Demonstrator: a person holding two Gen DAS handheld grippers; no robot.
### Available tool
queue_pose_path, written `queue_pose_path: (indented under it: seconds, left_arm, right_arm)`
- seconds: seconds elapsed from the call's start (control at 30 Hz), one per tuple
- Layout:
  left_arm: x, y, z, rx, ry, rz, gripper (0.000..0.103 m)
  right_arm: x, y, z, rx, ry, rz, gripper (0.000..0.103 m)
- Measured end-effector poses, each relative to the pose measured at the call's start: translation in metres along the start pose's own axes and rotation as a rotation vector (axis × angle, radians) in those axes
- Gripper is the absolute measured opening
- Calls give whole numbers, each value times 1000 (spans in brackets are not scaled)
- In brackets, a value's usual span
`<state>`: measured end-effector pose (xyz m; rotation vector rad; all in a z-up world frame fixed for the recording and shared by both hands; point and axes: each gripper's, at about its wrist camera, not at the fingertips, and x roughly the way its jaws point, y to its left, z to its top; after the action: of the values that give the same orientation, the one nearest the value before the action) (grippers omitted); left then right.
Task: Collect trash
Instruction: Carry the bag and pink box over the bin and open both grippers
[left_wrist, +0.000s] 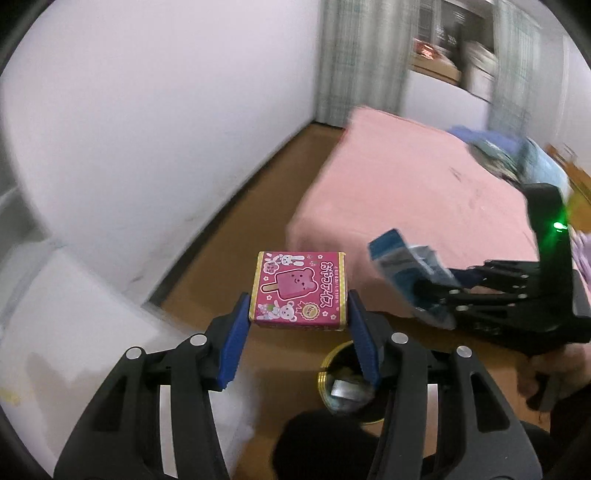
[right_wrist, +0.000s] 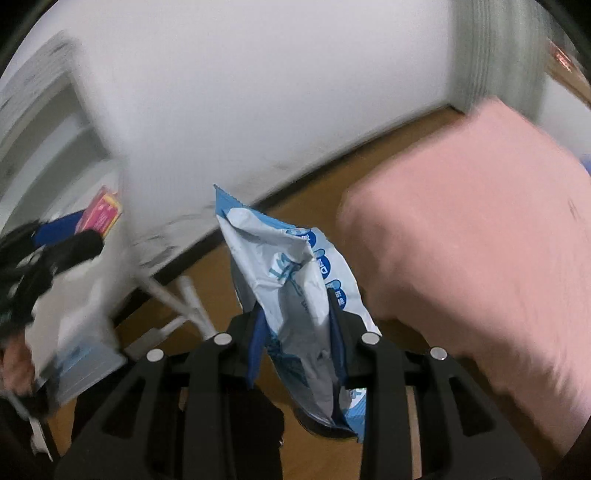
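Observation:
My left gripper (left_wrist: 299, 306) is shut on a pink ice-cream box (left_wrist: 300, 290) with a bear popsicle picture, held in the air above the floor. Below it stands a round bin (left_wrist: 328, 373) with a gold rim, with trash inside. My right gripper (right_wrist: 295, 317) is shut on a crumpled blue and white wrapper (right_wrist: 291, 280). In the left wrist view the right gripper (left_wrist: 428, 295) and its wrapper (left_wrist: 402, 269) hang to the right, near the bin. In the right wrist view the left gripper (right_wrist: 70, 240) and pink box (right_wrist: 101, 214) show at the far left.
A bed with a pink sheet (left_wrist: 406, 184) fills the right side, with clothes piled at its far end (left_wrist: 517, 155). A white wall (left_wrist: 147, 129) and white furniture (left_wrist: 55, 314) stand on the left. Brown floor (left_wrist: 258, 192) runs between them.

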<state>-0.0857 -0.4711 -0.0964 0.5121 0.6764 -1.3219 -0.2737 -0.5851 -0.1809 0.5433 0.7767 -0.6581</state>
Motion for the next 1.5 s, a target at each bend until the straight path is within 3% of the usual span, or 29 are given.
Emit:
queue_pose_path:
  seconds: [0.13, 0.27, 0.5, 0.8, 0.97, 1.4, 1.43, 1.5]
  left_arm:
    - [69, -47, -12, 47, 94, -74, 51]
    - [137, -69, -35, 69, 207, -109, 51]
    - [192, -86, -90, 57, 355, -118, 51]
    - [204, -89, -107, 43, 409, -127, 51]
    - [207, -87, -104, 34, 416, -123, 51]
    - [211, -104, -96, 67, 424, -132, 51]
    - [210, -105, -96, 73, 424, -135, 52]
    - [208, -109, -93, 85, 422, -150, 65]
  right_arm:
    - [24, -54, -31, 182, 84, -63, 30]
    - [61, -92, -61, 324, 198, -79, 31]
    - [110, -117, -100, 438, 346, -61, 31]
    - [126, -121, -113, 436, 409, -45, 33]
    - [124, -122, -112, 426, 403, -63, 56]
    - [116, -140, -108, 479, 345, -103, 58]
    - [114, -143, -109, 495, 338, -107, 59]
    - [109, -147, -111, 523, 324, -117, 61]
